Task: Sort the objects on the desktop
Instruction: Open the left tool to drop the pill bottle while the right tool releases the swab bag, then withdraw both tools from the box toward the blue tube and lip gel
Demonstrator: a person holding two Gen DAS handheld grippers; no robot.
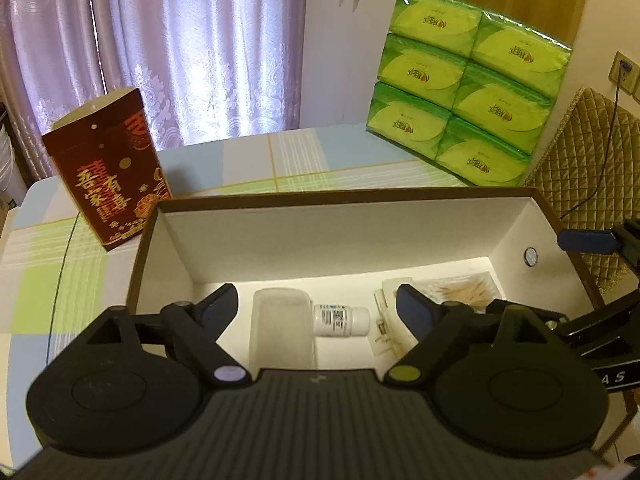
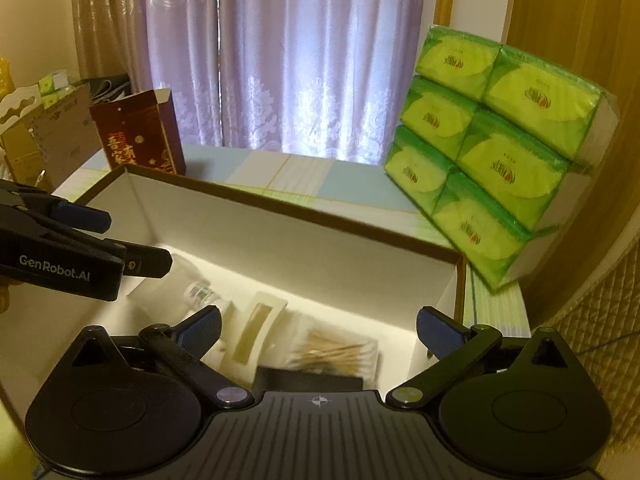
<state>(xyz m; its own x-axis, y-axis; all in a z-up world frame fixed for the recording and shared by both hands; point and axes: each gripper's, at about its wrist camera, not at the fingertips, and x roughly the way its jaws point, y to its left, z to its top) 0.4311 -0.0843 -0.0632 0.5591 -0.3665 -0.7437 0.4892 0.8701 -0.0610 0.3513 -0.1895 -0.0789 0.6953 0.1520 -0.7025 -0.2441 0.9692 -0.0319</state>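
A clear plastic cup (image 1: 281, 326) is lying on its side on the floor of the open white-lined box (image 1: 348, 232), low and centre in the left wrist view, with a small white pill bottle (image 1: 341, 320) touching its right side. Both are looking light; the cup is probably thin and slippery, so taking it across the middle with a soft squeeze seems wisest, while the stiffer bottle could be pinched around its body. Right of them, a pale card packet (image 2: 256, 330) and a clear pack of what may be cotton swabs (image 2: 336, 354) are lying flat.

The left hand-held gripper (image 1: 316, 304) is hanging over the cup, spread wide and holding nothing. The right hand-held gripper (image 2: 318, 326) is gaping equally wide, empty, above the swabs.

Beyond the box, on the checked desk (image 1: 296, 152), a dark red gift box (image 1: 106, 168) is standing at upper left and stacked green tissue packs (image 1: 468, 84) at upper right. The box walls are crowding any low approach.
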